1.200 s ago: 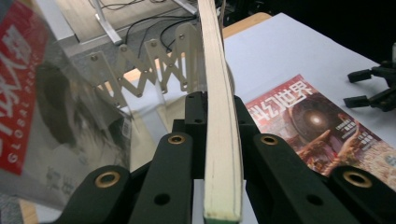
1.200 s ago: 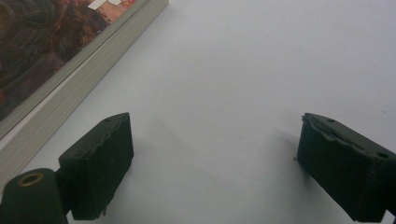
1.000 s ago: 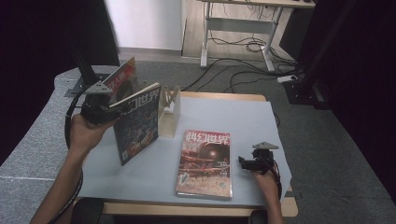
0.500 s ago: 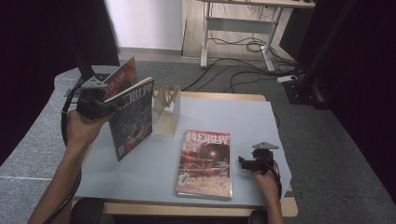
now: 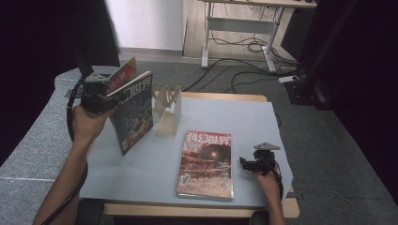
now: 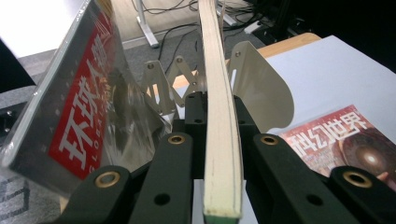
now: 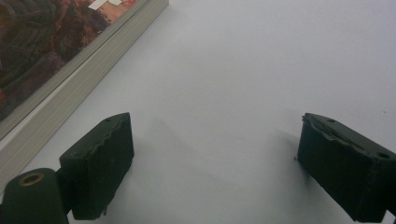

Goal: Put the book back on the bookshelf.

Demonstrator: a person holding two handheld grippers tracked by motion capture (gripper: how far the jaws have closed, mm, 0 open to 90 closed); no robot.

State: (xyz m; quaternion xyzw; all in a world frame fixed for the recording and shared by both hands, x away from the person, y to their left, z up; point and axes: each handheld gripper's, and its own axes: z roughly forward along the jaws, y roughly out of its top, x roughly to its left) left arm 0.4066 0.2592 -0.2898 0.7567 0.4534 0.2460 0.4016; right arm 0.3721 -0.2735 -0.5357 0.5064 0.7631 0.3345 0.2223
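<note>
1. Two magazines matter here. One is clamped upright in the left claw (image 5: 109,96); the other lies flat on the surface (image 5: 263,122).
2. Compared with a second ago, the held magazine (image 5: 133,112) has drifted left, away from the rack (image 5: 167,110). It then stood right beside the rack; now a clear gap shows between them in the high view.
3. The left gripper view looks along that magazine's page edge (image 6: 223,140), pinched between the two black jaws, so the left claw is clenched on it. The grip looks the same as in the earlier frames.
4. A second title with red lettering (image 6: 86,107) stands to the left of the held magazine in that view. Whether the claw also touches it I cannot tell.
5. The right claw (image 5: 247,163) has not shifted. It rests near the right edge of the surface, just right of the flat magazine (image 5: 206,164), with its jaws spread wide and only bare surface between them.
6. My reading is that the held magazine is being carried away from the rack, not slotted in. If it is meant to end up stored there, the left hand must swing back right and line the spine up with a slot. If it is being taken out, that removal looks nearly complete.
</note>
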